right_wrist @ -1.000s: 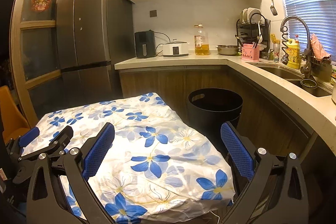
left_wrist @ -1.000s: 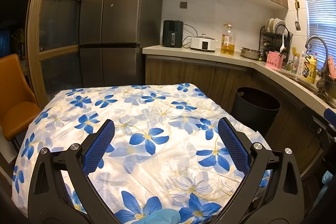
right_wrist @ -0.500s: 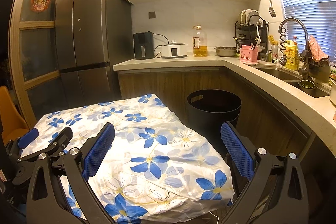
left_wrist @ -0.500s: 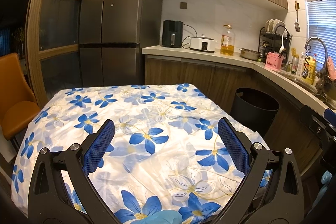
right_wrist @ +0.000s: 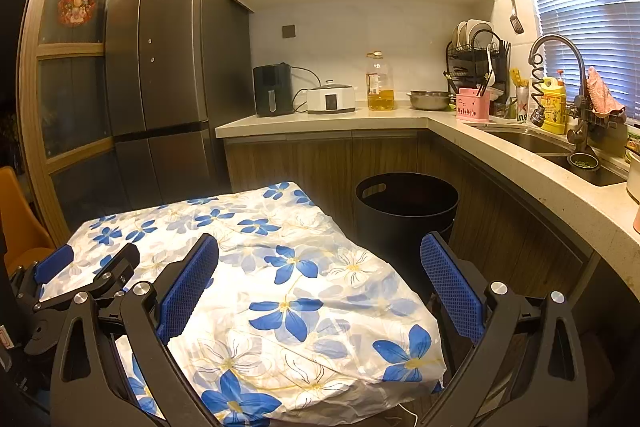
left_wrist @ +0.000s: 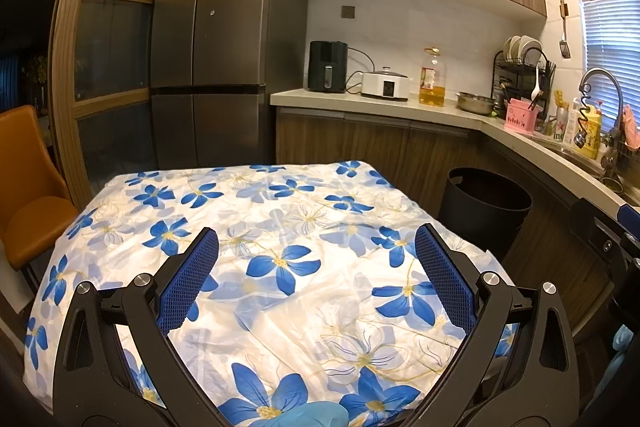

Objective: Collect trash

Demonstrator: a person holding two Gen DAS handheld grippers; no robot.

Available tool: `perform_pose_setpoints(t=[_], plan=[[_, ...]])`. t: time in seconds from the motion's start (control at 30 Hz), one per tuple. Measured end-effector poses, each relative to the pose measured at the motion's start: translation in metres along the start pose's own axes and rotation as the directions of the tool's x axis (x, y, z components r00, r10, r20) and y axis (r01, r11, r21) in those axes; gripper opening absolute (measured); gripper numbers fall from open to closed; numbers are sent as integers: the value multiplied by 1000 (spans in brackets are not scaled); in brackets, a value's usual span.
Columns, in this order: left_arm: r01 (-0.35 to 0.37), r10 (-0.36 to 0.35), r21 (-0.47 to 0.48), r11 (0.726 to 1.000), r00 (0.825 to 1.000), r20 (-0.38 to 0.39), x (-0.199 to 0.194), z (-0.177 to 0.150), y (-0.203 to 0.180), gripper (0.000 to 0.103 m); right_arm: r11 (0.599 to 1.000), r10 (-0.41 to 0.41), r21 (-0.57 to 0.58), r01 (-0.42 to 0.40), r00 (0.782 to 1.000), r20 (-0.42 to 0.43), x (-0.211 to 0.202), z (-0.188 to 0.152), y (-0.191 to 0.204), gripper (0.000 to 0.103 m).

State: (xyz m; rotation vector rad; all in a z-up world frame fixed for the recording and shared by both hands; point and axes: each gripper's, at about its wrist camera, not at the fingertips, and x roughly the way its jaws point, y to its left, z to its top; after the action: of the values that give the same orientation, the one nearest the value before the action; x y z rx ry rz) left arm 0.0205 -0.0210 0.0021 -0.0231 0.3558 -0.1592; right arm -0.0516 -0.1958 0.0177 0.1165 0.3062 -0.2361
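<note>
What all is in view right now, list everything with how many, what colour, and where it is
Table: one, white cloth with blue flowers, centre foreground.
Bin: one, black, on the floor between table and counter.
Fridge: one, dark grey, back left.
Chair: one, orange, far left.
Air fryer: one, black, on the counter.
Cooker: one, white, beside the air fryer.
Oil bottle: one, yellow.
Bowl: one, steel.
Dish rack: one, black, counter corner.
Faucet: one, over the sink.
Left gripper: open, nothing held.
Right gripper: open, nothing held.
</note>
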Motion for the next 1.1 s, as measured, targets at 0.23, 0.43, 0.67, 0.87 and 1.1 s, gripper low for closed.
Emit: perform_pose_setpoints(t=[0.23, 0.43, 0.67, 0.87, 1.1], plan=[[1, -1, 0, 1000, 1000, 6, -2, 1, -1, 97, 1000, -1, 1, 1, 1000, 1, -1, 1, 0, 97], [-1, 1, -1, 1000, 1000, 15, -5, 5, 0, 97, 1000, -2, 0, 2, 1000, 2, -1, 1, 0, 97], [0, 0, -2, 1000, 1000, 20, -6, 5, 1, 97, 1000, -2, 1, 2, 1000, 3, -1, 1, 0, 97], [-1, 1, -3, 1000, 1000, 24, -7, 7, 2, 97, 1000, -2, 2, 2, 1000, 5, -1, 3, 0, 97], [0, 0, -3, 1000, 1000, 29, -8, 9, 2, 97, 1000, 1, 2, -1, 1000, 7, -2, 3, 0, 97]])
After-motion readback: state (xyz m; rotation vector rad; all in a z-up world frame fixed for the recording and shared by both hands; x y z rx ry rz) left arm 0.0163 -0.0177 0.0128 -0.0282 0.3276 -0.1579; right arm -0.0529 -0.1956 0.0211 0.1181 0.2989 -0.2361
